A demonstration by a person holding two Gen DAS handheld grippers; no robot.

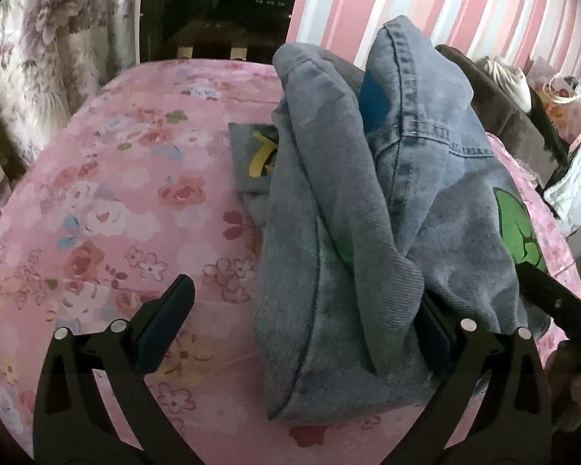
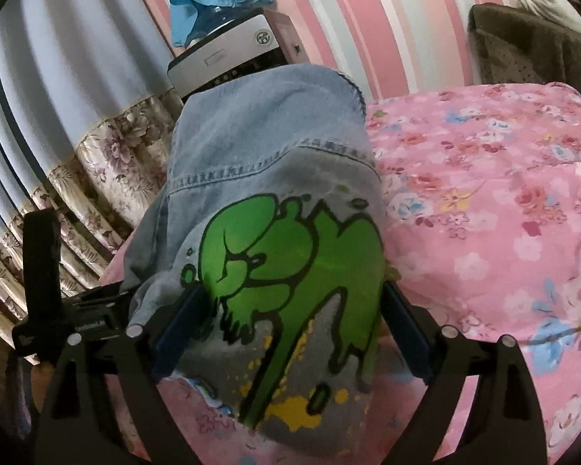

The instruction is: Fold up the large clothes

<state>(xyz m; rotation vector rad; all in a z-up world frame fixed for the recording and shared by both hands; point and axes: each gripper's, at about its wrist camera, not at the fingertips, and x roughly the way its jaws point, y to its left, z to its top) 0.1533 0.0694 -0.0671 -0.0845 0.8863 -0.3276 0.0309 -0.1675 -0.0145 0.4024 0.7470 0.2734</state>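
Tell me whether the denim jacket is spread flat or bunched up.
Bunched up. The denim jacket stands in a heap of thick folds on the pink bedsheet, with its green print draped between the right gripper fingers.
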